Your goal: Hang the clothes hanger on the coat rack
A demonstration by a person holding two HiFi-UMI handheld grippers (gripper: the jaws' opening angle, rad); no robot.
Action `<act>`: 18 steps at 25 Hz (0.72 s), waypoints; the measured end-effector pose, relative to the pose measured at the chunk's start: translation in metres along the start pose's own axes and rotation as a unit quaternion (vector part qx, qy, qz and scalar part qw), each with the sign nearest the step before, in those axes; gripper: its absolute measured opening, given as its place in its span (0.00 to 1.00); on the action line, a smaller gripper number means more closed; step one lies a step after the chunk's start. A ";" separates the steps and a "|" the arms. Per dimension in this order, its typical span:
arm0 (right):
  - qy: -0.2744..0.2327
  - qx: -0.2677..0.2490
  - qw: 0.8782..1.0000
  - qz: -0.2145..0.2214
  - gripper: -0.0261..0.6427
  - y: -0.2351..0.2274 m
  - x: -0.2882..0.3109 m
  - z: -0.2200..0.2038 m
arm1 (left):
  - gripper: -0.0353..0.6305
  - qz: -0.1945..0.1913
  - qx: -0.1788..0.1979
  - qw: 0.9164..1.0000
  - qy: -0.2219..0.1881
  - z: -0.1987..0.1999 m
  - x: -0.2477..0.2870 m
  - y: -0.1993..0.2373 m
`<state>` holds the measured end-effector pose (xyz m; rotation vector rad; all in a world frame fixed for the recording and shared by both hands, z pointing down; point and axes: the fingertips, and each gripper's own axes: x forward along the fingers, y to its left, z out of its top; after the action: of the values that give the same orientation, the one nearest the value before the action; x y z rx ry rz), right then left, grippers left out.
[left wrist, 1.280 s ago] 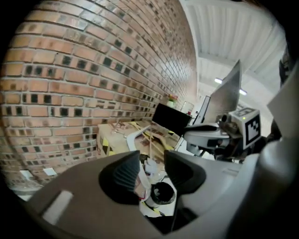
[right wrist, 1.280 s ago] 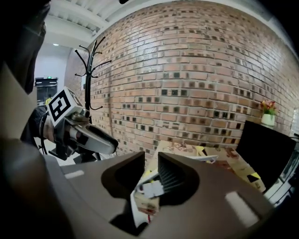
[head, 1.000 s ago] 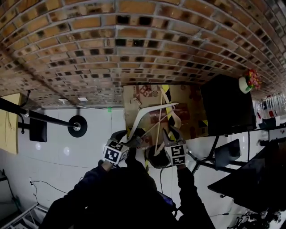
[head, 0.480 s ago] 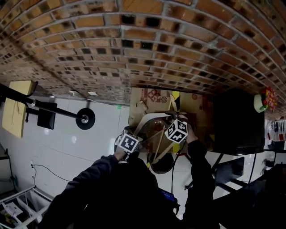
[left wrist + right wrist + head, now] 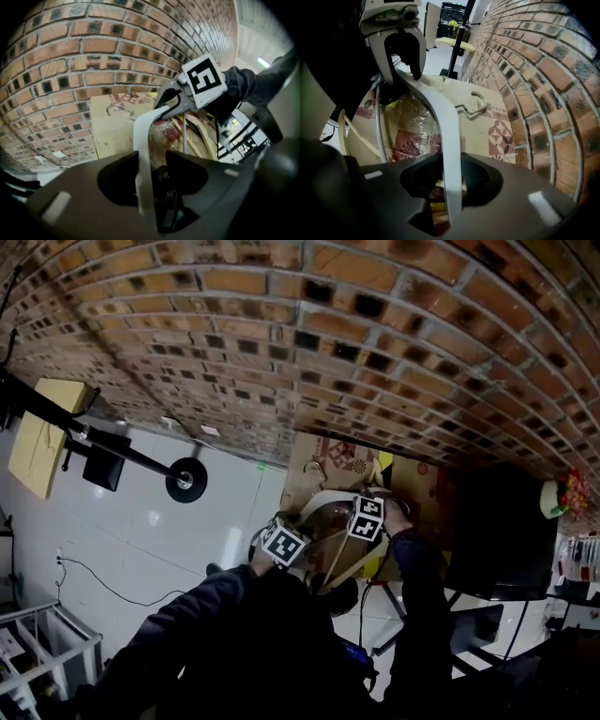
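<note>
A white curved clothes hanger (image 5: 322,502) spans between my two grippers above an open cardboard box (image 5: 311,461). The left gripper (image 5: 152,169) has one arm of the hanger (image 5: 142,140) running between its jaws, which are closing on it. At the other end the right gripper (image 5: 452,182) has the second arm of the hanger (image 5: 446,117) in its closing jaws. Each gripper shows in the other's view: the right gripper (image 5: 172,96) and the left gripper (image 5: 404,52). The metal hook (image 5: 472,106) points toward the brick wall. The black coat rack (image 5: 127,454) stands far to the left.
More pale hangers (image 5: 206,137) and crinkled plastic wrap lie in the box. A brick wall (image 5: 281,352) rises right behind the box. A black cabinet (image 5: 492,531) stands to the right. A yellow cloth (image 5: 36,439) hangs on the rack, whose round base (image 5: 187,480) rests on white floor tiles.
Both grippers have come down with the hanger toward the box. The right gripper has rolled over and crossed to the hanger's upper end. The head view has swung to the right.
</note>
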<state>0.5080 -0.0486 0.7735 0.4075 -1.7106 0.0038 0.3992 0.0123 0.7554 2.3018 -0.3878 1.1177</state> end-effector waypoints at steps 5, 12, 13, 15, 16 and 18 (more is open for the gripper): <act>0.015 -0.009 1.000 -0.002 0.23 -0.001 0.000 -0.001 | 0.20 0.011 -0.005 1.000 -0.004 0.001 0.000 0.011; -0.007 0.024 0.998 -0.055 0.22 0.006 -0.039 0.012 | 0.39 0.032 -0.007 0.999 -0.025 0.006 -0.023 0.028; -0.010 0.024 0.998 -0.063 0.22 0.006 -0.045 0.015 | 0.43 0.030 -0.005 0.999 -0.024 0.003 -0.020 0.029; -0.015 0.022 0.997 -0.075 0.22 0.008 -0.058 0.021 | 0.43 0.031 0.004 0.999 -0.019 -0.003 -0.018 0.035; -0.019 0.021 0.996 -0.080 0.22 0.009 -0.064 0.025 | 0.43 0.031 0.005 0.999 -0.017 -0.005 -0.019 0.038; -0.030 0.016 0.996 -0.087 0.22 0.013 -0.078 0.038 | 0.42 0.029 0.005 0.999 -0.020 -0.009 -0.026 0.040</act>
<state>0.4781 -0.0241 0.6946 0.5848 -1.7316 -0.1087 0.3586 -0.0146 0.7529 2.3389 -0.4684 1.1042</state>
